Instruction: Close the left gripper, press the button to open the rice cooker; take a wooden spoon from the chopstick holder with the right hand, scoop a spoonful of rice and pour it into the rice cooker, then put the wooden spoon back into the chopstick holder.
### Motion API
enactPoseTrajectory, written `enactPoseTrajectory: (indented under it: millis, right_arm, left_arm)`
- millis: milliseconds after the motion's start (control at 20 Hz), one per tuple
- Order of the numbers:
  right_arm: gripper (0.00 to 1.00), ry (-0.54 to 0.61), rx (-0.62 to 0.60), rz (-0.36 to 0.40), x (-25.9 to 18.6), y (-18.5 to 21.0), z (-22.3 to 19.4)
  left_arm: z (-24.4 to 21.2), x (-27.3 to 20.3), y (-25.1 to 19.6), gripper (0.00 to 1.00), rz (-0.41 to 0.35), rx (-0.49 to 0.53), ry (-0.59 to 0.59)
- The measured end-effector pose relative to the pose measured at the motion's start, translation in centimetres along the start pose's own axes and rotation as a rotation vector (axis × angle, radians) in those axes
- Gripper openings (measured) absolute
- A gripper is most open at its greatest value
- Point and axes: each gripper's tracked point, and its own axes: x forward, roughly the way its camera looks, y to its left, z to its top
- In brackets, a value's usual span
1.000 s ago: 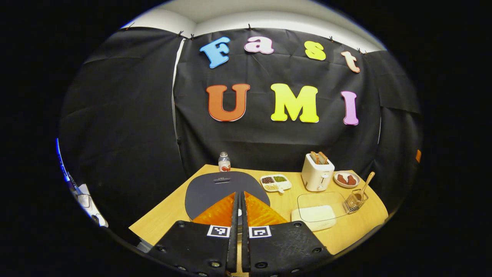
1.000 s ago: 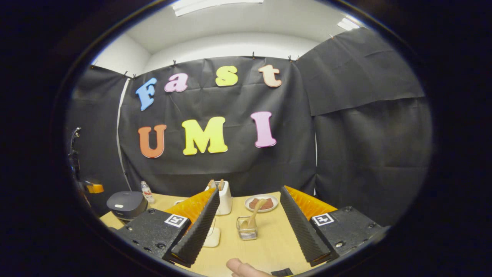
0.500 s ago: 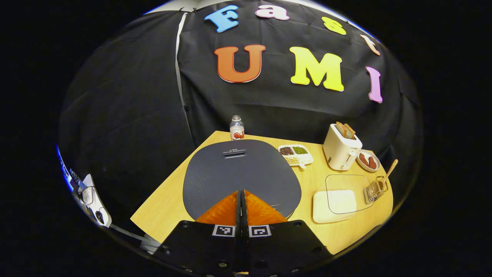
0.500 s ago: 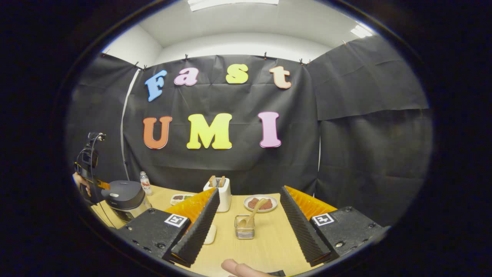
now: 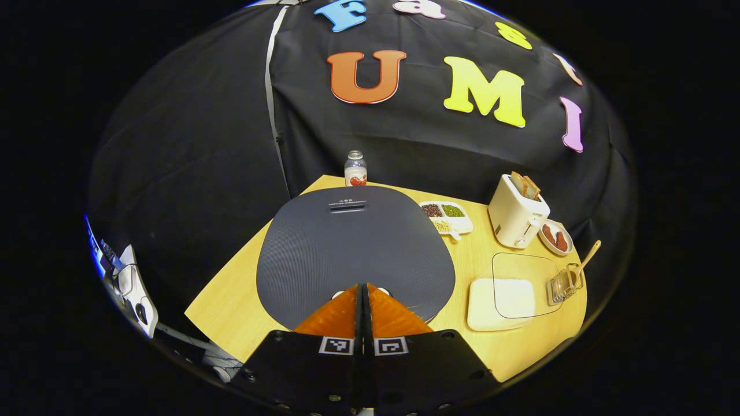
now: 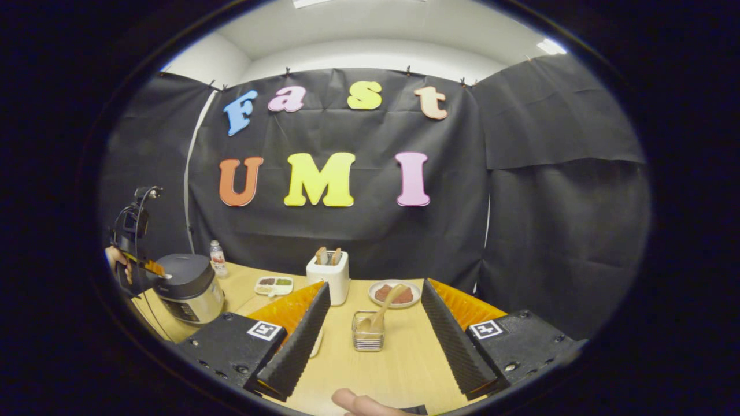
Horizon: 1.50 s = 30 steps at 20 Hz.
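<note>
Starting at my left, I hold my left gripper with its two fingers pressed flat together, no gap between them, tips down at the near edge of the rice cooker. The cooker's dark lid is down, and a pale round button peeks out on either side of my fingertips; whether they touch it I cannot tell. In the right gripper view that same cooker stands at the far left of the wooden table, with my left gripper leaning over its top.

Behind the cooker stands a small bottle by the wall. To the right of the lid lies a divided dish of beans, then a white toaster with bread slices in its slots, and a plate of reddish food just beside it.

Nearer me on that side sits a white tray of rice, its clear lid lying askew over it. Just right of it is the chopstick holder, with the wooden spoon standing in it, handle leaning away to the right.

My right gripper is spread wide and holds nothing; the chopstick holder and the wooden spoon sit framed between its fingers, farther along the table. A fingertip of mine shows at the bottom edge.
</note>
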Motion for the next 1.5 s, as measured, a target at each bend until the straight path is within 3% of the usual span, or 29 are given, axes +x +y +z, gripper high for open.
enactPoseTrajectory:
  millis: [50,600,800,950,1100,1500]
  right_arm:
    - [1.00,0.004,0.003,0.001,0.1,-0.1,-0.3]
    - [1.00,0.044,0.032,0.003,0.5,-1.0,-2.3]
    - [1.00,0.061,0.038,0.007,0.1,-1.1,-3.5]
    - [0.96,0.061,0.029,-0.003,-0.1,-1.4,-3.8]
    - [1.00,0.056,0.034,-0.004,-0.3,-1.2,-3.7]
    - [1.00,0.037,0.073,-0.022,2.5,-1.9,-4.5]
  left_arm:
    - [0.1,0.1,0.0,0.00,0.003,-0.021,-0.004]
    - [0.1,-0.9,-0.1,0.00,0.052,-0.042,-0.039]
    - [4.4,-5.4,-0.3,0.00,0.025,-0.084,-0.229]
    - [7.0,-10.2,-2.6,0.22,-0.050,-0.058,-0.356]
    - [7.0,-13.5,-3.4,0.98,-0.055,-0.018,-0.448]
    - [5.5,-17.4,-5.1,0.95,-0.132,0.001,-0.526]
